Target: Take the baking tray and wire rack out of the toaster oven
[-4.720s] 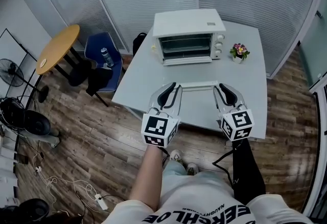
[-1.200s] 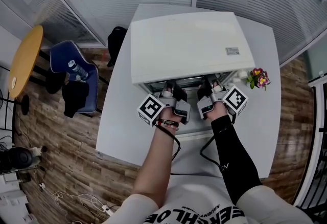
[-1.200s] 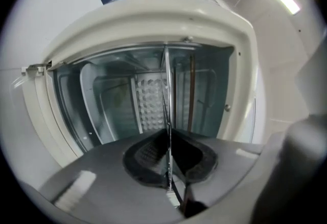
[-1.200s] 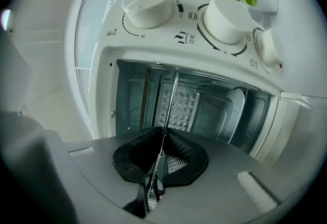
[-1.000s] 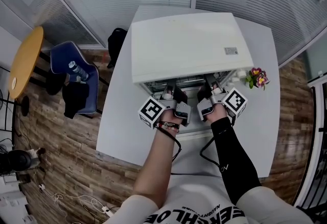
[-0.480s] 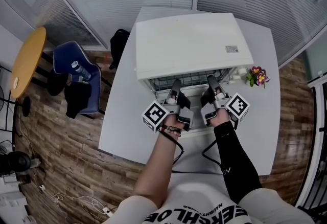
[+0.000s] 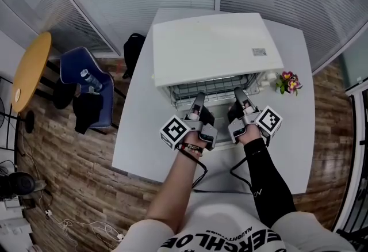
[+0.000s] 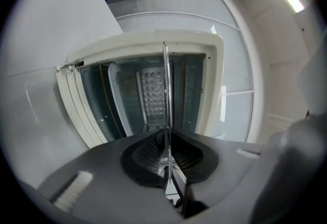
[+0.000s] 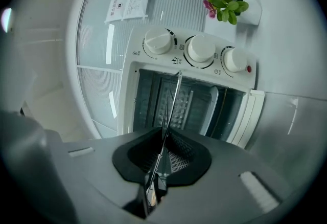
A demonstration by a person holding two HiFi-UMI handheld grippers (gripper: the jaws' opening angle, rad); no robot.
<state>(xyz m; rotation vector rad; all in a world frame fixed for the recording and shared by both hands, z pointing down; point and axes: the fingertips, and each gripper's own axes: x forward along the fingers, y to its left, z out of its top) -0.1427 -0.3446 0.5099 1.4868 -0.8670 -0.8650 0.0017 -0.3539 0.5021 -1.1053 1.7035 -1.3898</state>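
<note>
Wire rack (image 7: 210, 85) sits farther out of the toaster oven (image 7: 213, 44) than before; we clamp its front edge with left gripper (image 7: 199, 97) and right gripper (image 7: 238, 93).

A small pot of pink and yellow flowers (image 7: 287, 82) stands near the right edge of the white desk (image 7: 138, 136). Off the desk's left edge, a blue chair (image 7: 75, 64) carries a bottle (image 7: 87, 79), with a round yellow table (image 7: 29, 72) beyond it and a black bag (image 7: 133, 49) by the far left corner.
</note>
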